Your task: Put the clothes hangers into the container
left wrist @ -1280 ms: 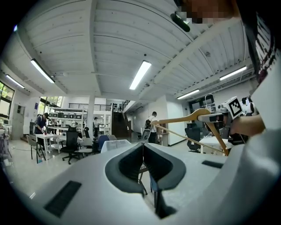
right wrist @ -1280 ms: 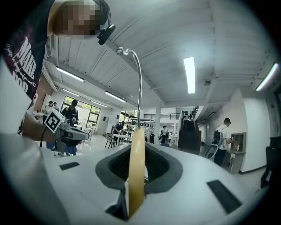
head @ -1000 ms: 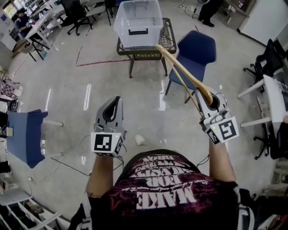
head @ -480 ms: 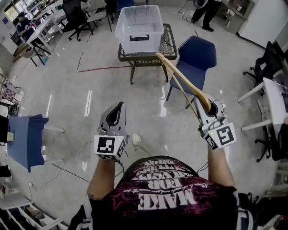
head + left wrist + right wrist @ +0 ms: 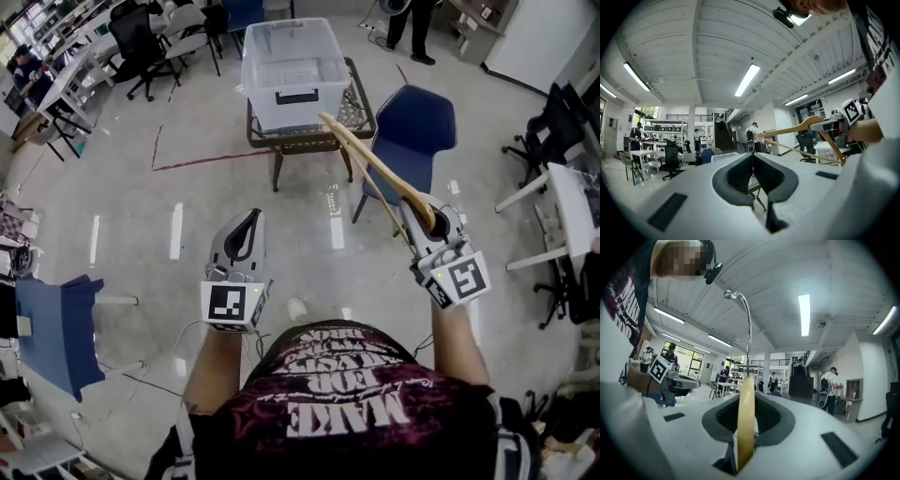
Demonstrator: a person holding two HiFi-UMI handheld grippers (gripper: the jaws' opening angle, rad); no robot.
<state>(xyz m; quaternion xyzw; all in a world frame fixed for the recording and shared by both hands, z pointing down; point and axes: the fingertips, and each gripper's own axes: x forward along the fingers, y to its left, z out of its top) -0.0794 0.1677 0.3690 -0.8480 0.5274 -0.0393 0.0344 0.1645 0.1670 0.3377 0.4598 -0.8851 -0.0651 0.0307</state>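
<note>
A clear plastic container (image 5: pixel 291 66) stands on a small wicker-topped table (image 5: pixel 354 103) ahead of me. My right gripper (image 5: pixel 434 220) is shut on a wooden clothes hanger (image 5: pixel 375 169), which slants up and left toward the table's right side without reaching the container. In the right gripper view the hanger's wooden body (image 5: pixel 746 413) stands on edge between the pads of my right gripper (image 5: pixel 746 425), its metal hook (image 5: pixel 746 319) curving up above. My left gripper (image 5: pixel 250 220) is held lower left, shut and empty. In the left gripper view the jaws of the left gripper (image 5: pixel 753 158) touch, and the hanger (image 5: pixel 792 132) shows to their right.
A blue chair (image 5: pixel 412 127) stands just right of the table. Another blue chair (image 5: pixel 52 323) is at the left edge. White desks (image 5: pixel 574 202) and office chairs lie to the right and back left. A small white object (image 5: pixel 297 307) and cables lie on the floor near my feet.
The whole view has shifted: the container and table sit a little lower and nearer in frame, and the left blue chair has slid down. Both grippers keep their pose and grip.
</note>
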